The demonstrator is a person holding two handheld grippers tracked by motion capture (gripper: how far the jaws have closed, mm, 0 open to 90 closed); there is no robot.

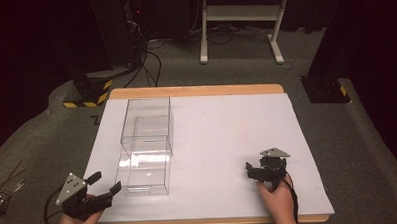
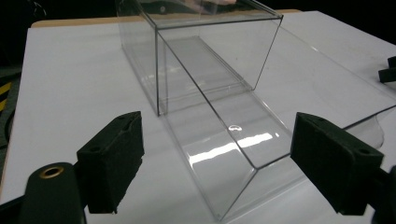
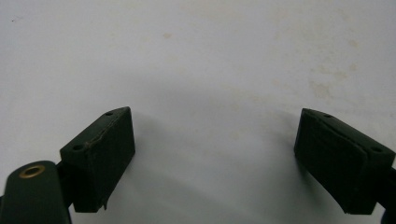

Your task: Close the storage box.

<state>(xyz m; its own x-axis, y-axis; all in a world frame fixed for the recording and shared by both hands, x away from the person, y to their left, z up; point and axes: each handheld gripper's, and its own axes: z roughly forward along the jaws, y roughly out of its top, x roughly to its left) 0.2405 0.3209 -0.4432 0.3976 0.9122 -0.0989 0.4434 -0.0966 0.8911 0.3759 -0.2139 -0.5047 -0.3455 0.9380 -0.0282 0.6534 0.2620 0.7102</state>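
A clear plastic box stands on the left half of the white sheet point(image 1: 227, 126). It has an outer sleeve point(image 1: 147, 119) at the back and a clear inner tray point(image 1: 144, 169) drawn out toward the near edge. My left gripper point(image 1: 106, 182) is at the near left corner of the table, just left of the tray's near end, and it is open. In the left gripper view its jaws point(image 2: 217, 140) stand wide, with the tray's near corner point(image 2: 233, 186) low between them and untouched, and the sleeve point(image 2: 205, 51) behind. My right gripper point(image 1: 253, 171) hovers open over bare sheet at the near right point(image 3: 215, 126).
The wooden table edge point(image 1: 196, 90) shows beyond the sheet. On the floor behind are a white frame's legs point(image 1: 238, 30), a black stand with a yellow-striped base point(image 1: 88, 93) and a black base point(image 1: 326, 90) at right. Thin tools point(image 1: 1, 186) lie on the floor at far left.
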